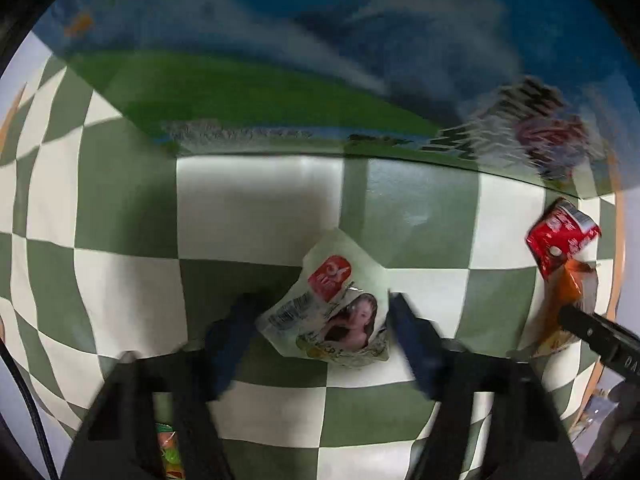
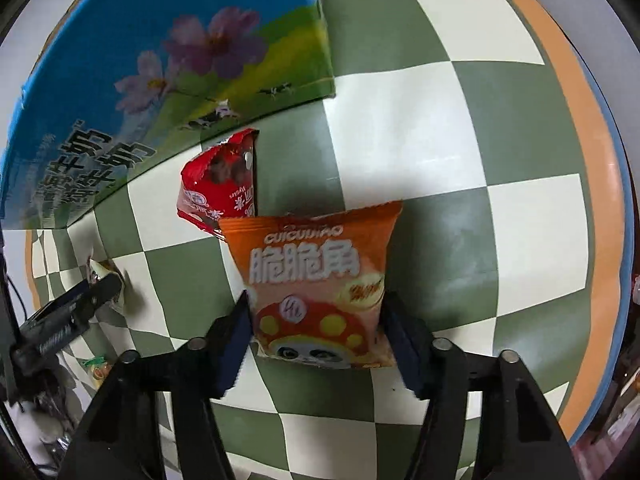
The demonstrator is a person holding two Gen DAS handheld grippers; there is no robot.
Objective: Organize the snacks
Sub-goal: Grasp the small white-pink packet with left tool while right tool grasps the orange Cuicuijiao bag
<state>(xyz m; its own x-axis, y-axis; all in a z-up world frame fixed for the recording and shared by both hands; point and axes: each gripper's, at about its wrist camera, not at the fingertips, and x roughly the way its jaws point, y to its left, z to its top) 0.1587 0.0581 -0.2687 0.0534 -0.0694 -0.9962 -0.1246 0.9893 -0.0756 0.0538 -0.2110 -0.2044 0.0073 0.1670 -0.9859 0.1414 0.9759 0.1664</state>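
In the left wrist view my left gripper (image 1: 322, 320) is closed onto a pale green snack packet (image 1: 332, 312) with a woman's picture, its fingers touching both sides. In the right wrist view my right gripper (image 2: 316, 320) holds an orange snack bag (image 2: 316, 280) with a panda print between its fingers. A red snack packet (image 2: 220, 184) lies just beyond it, next to the blue and green carton box (image 2: 160, 80). The red packet (image 1: 560, 236) and the orange bag (image 1: 568, 300) also show at the right of the left wrist view.
The green and white checkered tablecloth (image 2: 460, 160) covers a table with an orange rim (image 2: 592, 160). The box (image 1: 280, 80) stands along the far side. Another small packet (image 1: 170, 452) lies near the front edge under my left gripper.
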